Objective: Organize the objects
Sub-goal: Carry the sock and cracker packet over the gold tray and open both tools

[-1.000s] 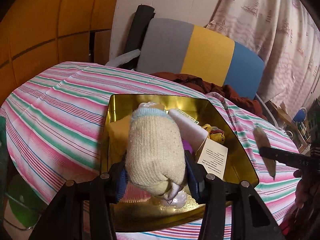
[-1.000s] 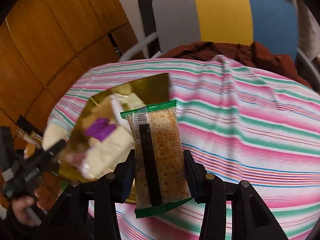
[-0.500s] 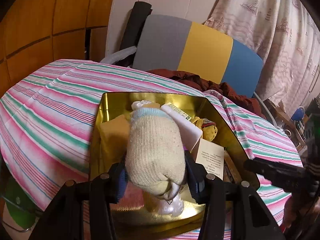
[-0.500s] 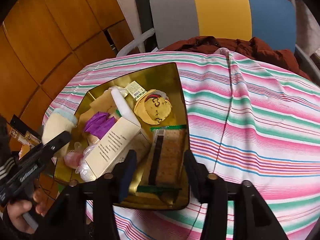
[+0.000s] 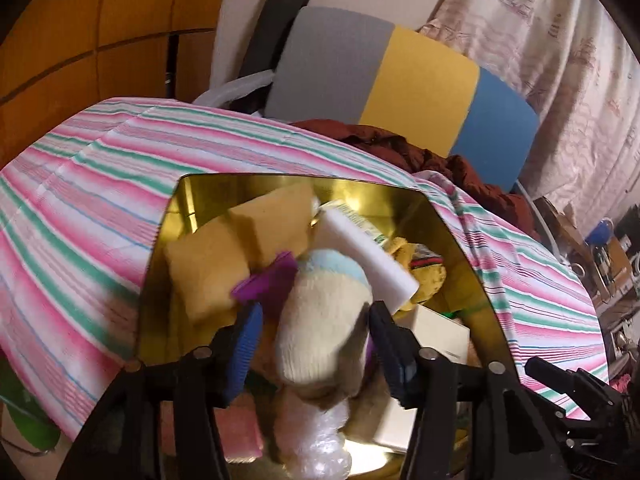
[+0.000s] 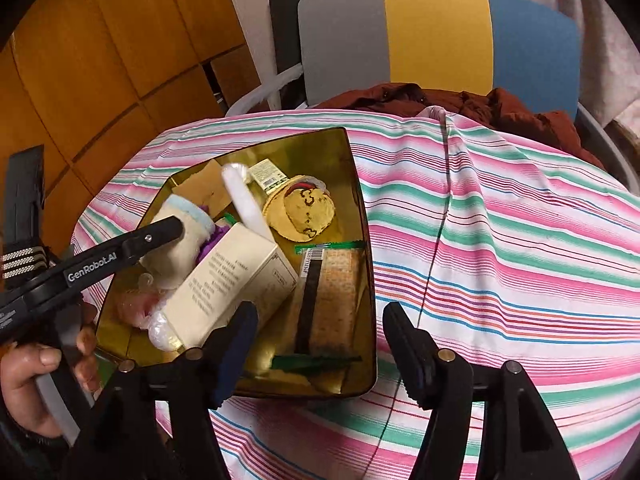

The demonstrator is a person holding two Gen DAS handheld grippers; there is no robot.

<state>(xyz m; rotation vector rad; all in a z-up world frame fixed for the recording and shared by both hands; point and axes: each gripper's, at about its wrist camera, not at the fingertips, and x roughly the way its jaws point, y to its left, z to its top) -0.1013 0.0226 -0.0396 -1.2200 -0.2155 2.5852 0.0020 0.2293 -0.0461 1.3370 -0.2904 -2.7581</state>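
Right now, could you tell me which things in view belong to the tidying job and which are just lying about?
Job: gold tray, sock, cracker pack, box, cookie, left gripper, right gripper.

Lying about: chair, brown jacket, curtain.

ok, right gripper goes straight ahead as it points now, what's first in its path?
Likely the cracker packet lying in the gold tray; the right gripper is open and empty just above its near end. Depth is unclear.
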